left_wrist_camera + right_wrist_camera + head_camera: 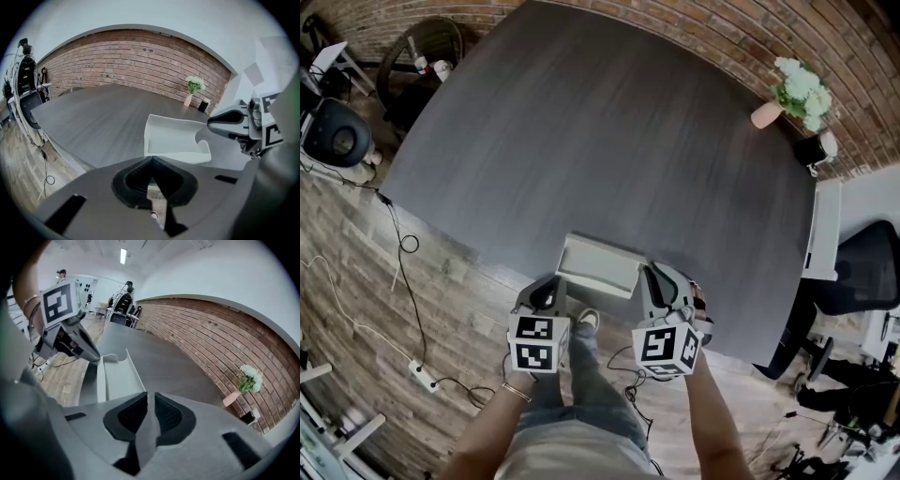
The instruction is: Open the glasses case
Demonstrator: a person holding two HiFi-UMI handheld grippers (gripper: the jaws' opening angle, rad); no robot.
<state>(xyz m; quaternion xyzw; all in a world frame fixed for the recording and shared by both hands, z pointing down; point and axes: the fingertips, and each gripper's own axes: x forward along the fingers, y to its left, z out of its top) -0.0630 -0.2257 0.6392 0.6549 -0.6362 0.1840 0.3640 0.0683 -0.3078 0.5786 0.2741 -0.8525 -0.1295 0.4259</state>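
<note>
The pale glasses case (598, 265) lies open on the dark table (581, 141), close to its near edge, with one side raised like a wall. My left gripper (546, 287) hangs just off the case's left end, clear of it; in the left gripper view its jaws (151, 159) meet at the tips with nothing between them and the case (174, 139) lies ahead. My right gripper (660, 281) is at the case's right end. Its jaws (150, 397) stand a narrow gap apart, empty, with the case (118, 377) ahead to the left.
A pink vase of white flowers (795, 94) and a small black object (813, 148) stand at the table's far right. A brick wall runs behind. An office chair (864, 272) is to the right, and cables and a power strip (423, 375) lie on the wooden floor.
</note>
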